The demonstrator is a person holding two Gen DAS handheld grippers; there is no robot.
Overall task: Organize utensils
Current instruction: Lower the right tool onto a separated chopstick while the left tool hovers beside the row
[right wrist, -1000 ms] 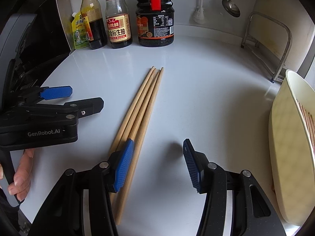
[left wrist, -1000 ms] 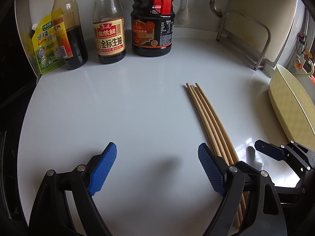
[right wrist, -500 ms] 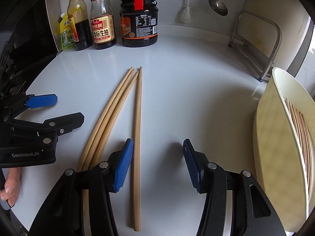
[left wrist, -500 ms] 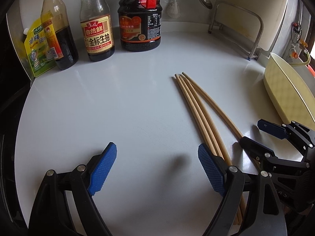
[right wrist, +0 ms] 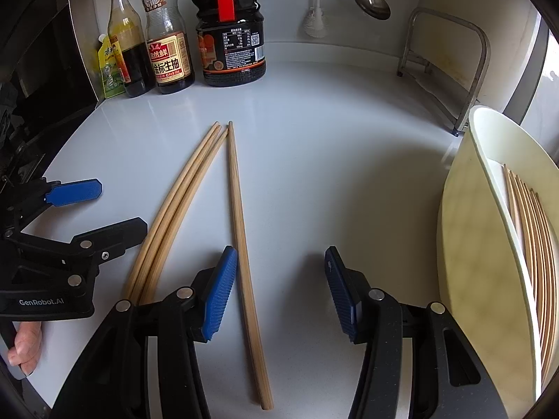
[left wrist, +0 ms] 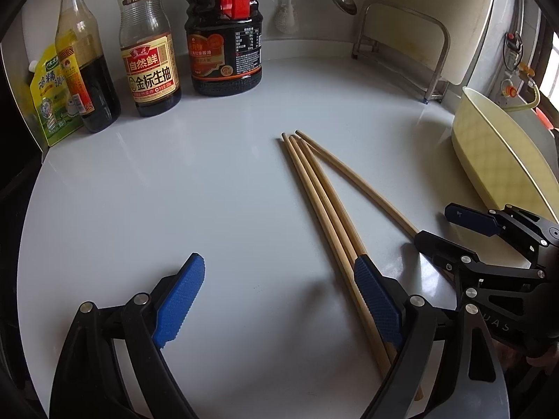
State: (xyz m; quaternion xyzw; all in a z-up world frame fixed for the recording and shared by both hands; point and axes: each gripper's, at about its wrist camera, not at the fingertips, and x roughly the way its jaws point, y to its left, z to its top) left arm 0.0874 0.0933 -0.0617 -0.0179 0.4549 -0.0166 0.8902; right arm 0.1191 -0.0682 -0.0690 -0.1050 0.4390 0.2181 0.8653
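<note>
Four wooden chopsticks lie on the white counter. Three stay bundled [right wrist: 174, 216] [left wrist: 321, 202]; the fourth chopstick [right wrist: 241, 227] [left wrist: 356, 181] fans away from them at its near end. My right gripper [right wrist: 281, 289] is open, and that single chopstick lies on the counter between its jaws, close to the left pad [right wrist: 220, 289]. My left gripper [left wrist: 279, 296] is opening wide over bare counter, with the bundle running under its right finger [left wrist: 377, 300]. A cream tray [right wrist: 489, 244] [left wrist: 496, 160] at the right holds several more chopsticks [right wrist: 531, 237].
Sauce bottles [left wrist: 150, 66] and a dark jug [left wrist: 227, 52] stand along the back wall beside a green pouch [left wrist: 49, 97]. A ladle [right wrist: 372, 0] and brush [right wrist: 314, 21] hang behind. A metal rack [right wrist: 450, 70] stands at the back right. A dark hob edge [right wrist: 35, 104] lies left.
One chopstick has swung out of the bundle, its near end going right. My right gripper has shifted right, so that chopstick now lies between its jaws. The left gripper has barely moved.
</note>
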